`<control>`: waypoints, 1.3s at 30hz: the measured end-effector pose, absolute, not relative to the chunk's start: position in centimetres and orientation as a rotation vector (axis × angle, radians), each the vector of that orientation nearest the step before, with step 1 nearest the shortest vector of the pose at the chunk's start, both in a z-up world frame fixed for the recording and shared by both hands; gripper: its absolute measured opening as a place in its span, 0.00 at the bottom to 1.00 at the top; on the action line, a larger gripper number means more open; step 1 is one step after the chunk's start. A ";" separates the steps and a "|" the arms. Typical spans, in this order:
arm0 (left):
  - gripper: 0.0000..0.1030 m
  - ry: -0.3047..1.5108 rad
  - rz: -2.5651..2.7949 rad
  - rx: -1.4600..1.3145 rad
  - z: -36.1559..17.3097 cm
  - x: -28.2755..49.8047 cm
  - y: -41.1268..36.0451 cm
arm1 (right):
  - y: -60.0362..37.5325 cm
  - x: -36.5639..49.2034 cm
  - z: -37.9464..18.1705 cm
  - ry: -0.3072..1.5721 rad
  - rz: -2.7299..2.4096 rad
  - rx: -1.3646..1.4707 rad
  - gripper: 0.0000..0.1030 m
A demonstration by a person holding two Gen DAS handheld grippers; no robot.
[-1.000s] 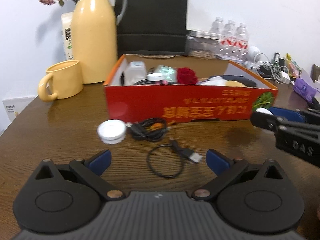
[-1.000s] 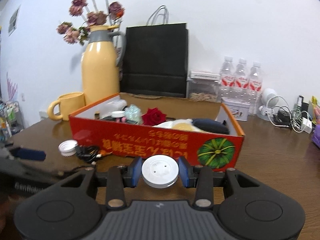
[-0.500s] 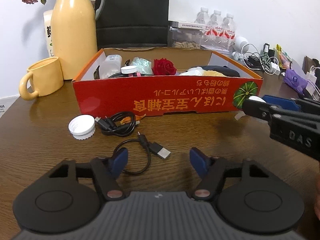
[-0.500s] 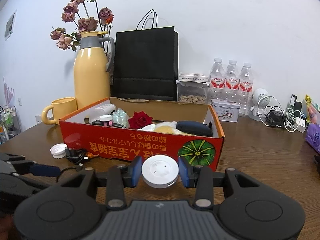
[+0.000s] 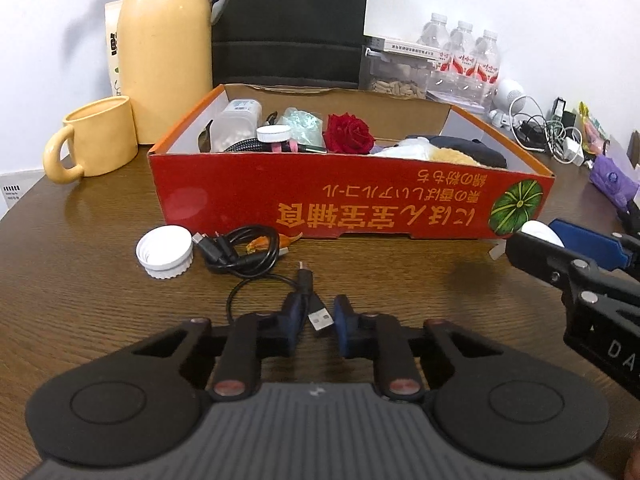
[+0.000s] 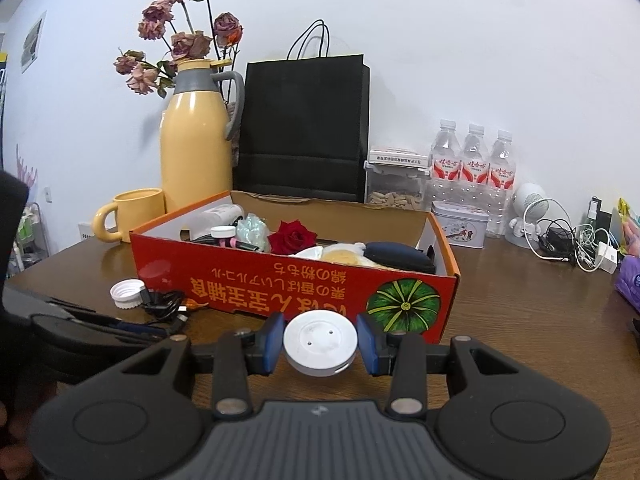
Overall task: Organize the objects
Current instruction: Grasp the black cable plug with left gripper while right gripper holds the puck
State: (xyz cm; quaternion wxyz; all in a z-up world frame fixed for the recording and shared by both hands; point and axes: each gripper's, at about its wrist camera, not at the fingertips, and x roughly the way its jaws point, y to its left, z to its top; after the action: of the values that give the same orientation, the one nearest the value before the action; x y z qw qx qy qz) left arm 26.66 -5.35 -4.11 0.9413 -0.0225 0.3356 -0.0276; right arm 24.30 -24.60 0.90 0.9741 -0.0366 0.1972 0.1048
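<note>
A thin black USB cable (image 5: 305, 280) lies on the brown table in front of the red cardboard box (image 5: 320, 208). My left gripper (image 5: 319, 322) is shut on its USB plug, with the blue pads on either side of the plug. Left of it lie a coiled black cable (image 5: 244, 254) and a white screw cap (image 5: 165, 252). My right gripper (image 6: 320, 346) is shut on a white round disc (image 6: 320, 342), held just in front of the box's (image 6: 280, 284) near right corner. In the left wrist view that gripper (image 5: 560, 252) enters from the right.
The box holds a red rose (image 5: 350, 136), a plastic bottle and other items. Behind it stand a yellow mug (image 5: 92, 144), a yellow thermos (image 5: 164, 52), a black paper bag (image 5: 292, 20) and water bottles (image 5: 464, 56). Tangled chargers (image 5: 552, 136) lie at the far right.
My left gripper's jaws went from wide open to shut on the thin cable's USB plug as it moved in over the cable. The right gripper kept still with the disc.
</note>
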 end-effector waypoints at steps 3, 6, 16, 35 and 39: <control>0.15 0.665 -0.064 -0.039 -3.9 26.3 -5.5 | -24.6 24.2 0.9 0.394 0.215 -0.077 0.37; 0.13 0.642 -0.074 -0.027 -3.7 25.8 -5.7 | -24.5 24.2 0.9 0.393 0.216 -0.077 0.37; 0.05 0.598 -0.101 -0.012 -3.2 24.8 -6.0 | -24.5 24.1 1.0 0.392 0.216 -0.077 0.37; 0.16 0.663 -0.077 -0.002 -4.6 26.3 -5.9 | -24.2 24.1 1.0 0.396 0.226 -0.090 0.37; 0.16 0.661 -0.082 0.001 -4.6 26.1 -6.0 | -24.2 24.1 1.0 0.394 0.228 -0.090 0.37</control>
State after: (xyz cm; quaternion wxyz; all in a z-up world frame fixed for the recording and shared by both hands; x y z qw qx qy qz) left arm 26.07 -6.00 -4.61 0.9451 0.0005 0.3242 -0.0405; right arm 24.10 -24.23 1.03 0.9732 -0.0447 0.1952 0.1127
